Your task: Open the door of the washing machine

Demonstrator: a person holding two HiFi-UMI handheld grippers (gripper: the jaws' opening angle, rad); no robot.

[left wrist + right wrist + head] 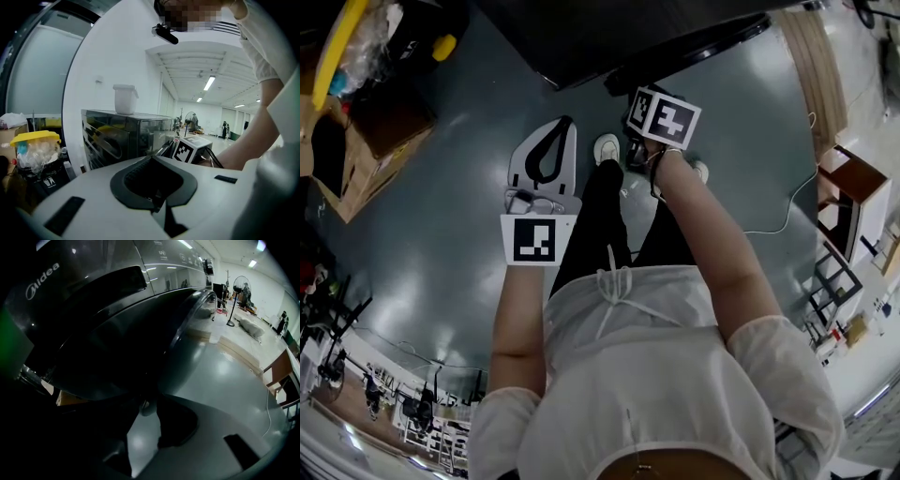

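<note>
The dark grey washing machine (609, 33) fills the top of the head view and bears a Midea badge in the right gripper view (93, 282). Its round glass door (140, 343) bulges toward the camera. My right gripper (146, 408) points steeply down at the door's lower rim. The rim sits between its fingertips, which appear to press on it, though that spot is dark. Its marker cube (664, 117) shows beside the machine's front. My left gripper (546, 141) hangs over the floor, shut and empty, and looks toward the machine (122, 136).
A white container (125, 98) stands on the machine's top. Left of the machine are a yellow-lidded bin (35, 150) and a cardboard box (375, 141). The person's shoes (607, 148) stand close to the door. A thin cable (787, 206) runs across the grey floor at the right.
</note>
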